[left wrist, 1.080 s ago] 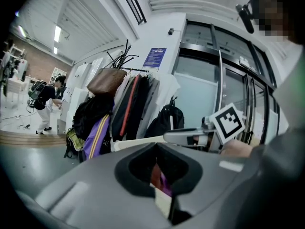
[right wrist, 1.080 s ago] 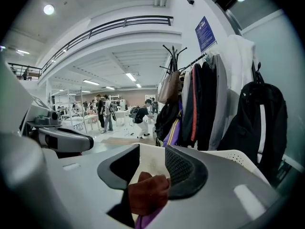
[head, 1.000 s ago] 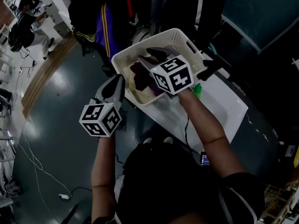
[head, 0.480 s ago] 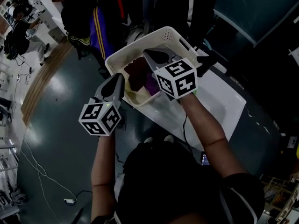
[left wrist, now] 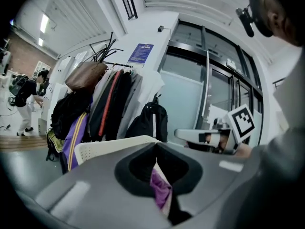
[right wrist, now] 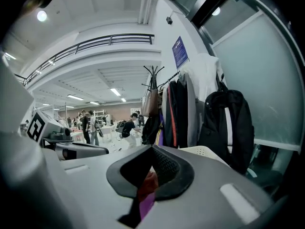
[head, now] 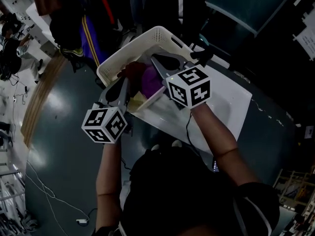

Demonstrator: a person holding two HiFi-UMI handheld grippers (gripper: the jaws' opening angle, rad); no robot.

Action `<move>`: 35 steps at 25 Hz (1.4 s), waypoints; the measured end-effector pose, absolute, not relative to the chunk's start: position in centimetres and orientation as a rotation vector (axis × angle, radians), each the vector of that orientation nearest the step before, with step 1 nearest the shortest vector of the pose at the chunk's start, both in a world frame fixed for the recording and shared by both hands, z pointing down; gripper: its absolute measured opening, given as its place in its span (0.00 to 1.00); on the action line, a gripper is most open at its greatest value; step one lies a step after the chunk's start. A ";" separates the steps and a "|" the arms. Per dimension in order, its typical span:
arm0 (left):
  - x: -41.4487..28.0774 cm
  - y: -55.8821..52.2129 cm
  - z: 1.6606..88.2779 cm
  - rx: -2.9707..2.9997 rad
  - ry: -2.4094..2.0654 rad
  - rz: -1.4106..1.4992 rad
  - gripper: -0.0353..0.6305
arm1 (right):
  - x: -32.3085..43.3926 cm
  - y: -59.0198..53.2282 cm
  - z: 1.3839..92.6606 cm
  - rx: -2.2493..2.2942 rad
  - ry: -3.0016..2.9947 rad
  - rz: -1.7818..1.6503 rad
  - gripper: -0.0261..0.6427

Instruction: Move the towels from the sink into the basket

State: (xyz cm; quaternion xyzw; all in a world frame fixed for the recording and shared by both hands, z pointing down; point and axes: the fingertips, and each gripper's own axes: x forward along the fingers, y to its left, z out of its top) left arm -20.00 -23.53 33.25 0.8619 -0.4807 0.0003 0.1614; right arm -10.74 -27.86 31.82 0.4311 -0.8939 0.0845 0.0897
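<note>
In the white basket point(head: 158, 32) at the far-left end of the sink point(head: 227, 101), there's a purple towel point(head: 150, 80) bunched up against a dark red towel point(head: 131, 71). The left gripper point(head: 124, 85) is right at the basket's near rim, jaws pressed together at the tips. The right gripper point(head: 156, 60) hangs over the towels with its jaws fully closed too, and honestly I can't tell if either one is pinching anything.

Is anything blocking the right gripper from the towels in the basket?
Nothing visible does. The purple towel and the maroon towel lie uncovered in the white basket. The right gripper, jaws together, is right over them with no other object between.
</note>
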 end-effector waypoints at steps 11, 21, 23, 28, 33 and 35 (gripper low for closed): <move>-13.9 -22.7 32.1 2.567 -1.224 0.004 0.06 | -3.7 -24.5 31.7 1.470 -2.604 0.298 0.03; -5.5 -20.8 31.9 2.674 -0.989 0.029 0.06 | 4.4 -20.1 32.4 1.706 -2.504 0.366 0.03; -4.3 -20.6 32.1 2.690 -0.942 0.037 0.06 | 5.6 -19.4 32.8 1.757 -2.477 0.389 0.03; -1.9 -19.9 32.8 2.700 -0.850 0.051 0.06 | 8.2 -17.5 33.2 1.859 -2.421 0.424 0.03; 0.0 -18.7 33.5 2.705 -0.774 0.062 0.06 | 9.8 -15.5 33.6 1.935 -2.384 0.455 0.03; 0.5 -18.4 33.9 2.704 -0.756 0.075 0.06 | 10.1 -14.8 33.9 1.949 -2.372 0.468 0.03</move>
